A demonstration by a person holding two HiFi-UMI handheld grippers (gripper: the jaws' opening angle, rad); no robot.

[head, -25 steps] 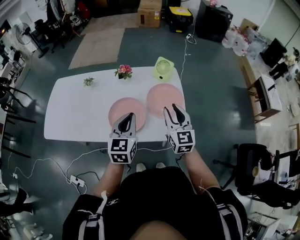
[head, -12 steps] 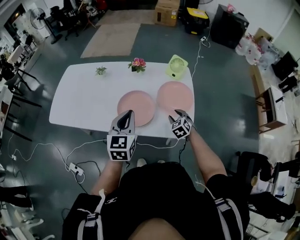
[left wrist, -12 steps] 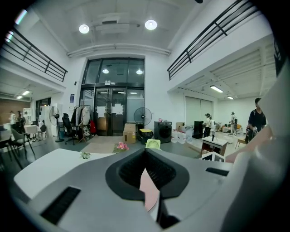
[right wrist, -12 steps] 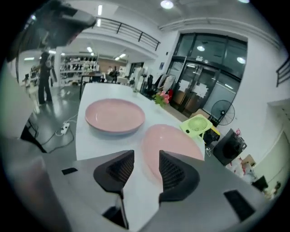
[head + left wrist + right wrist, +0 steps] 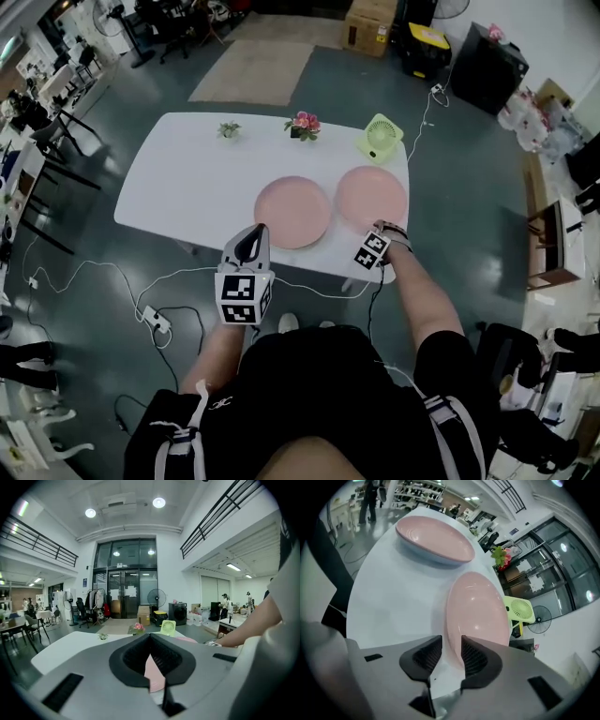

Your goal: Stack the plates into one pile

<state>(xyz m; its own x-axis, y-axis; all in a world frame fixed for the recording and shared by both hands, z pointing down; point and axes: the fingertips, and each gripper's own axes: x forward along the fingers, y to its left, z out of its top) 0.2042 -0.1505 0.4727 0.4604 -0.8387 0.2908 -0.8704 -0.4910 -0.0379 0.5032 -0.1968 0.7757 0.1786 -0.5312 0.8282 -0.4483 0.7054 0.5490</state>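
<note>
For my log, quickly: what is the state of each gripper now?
Left gripper: closed, empty.
Right gripper: open, fingers just closing around the rim of the right plate, no grip yet.

The left gripper and the right gripper are built of pale grey shells fitted with black ribbed pads. Each is topped by a white cube printed with black square markers. A black short-sleeved top is worn, its sleeves trimmed with white stripes, along with white shoes.
</note>
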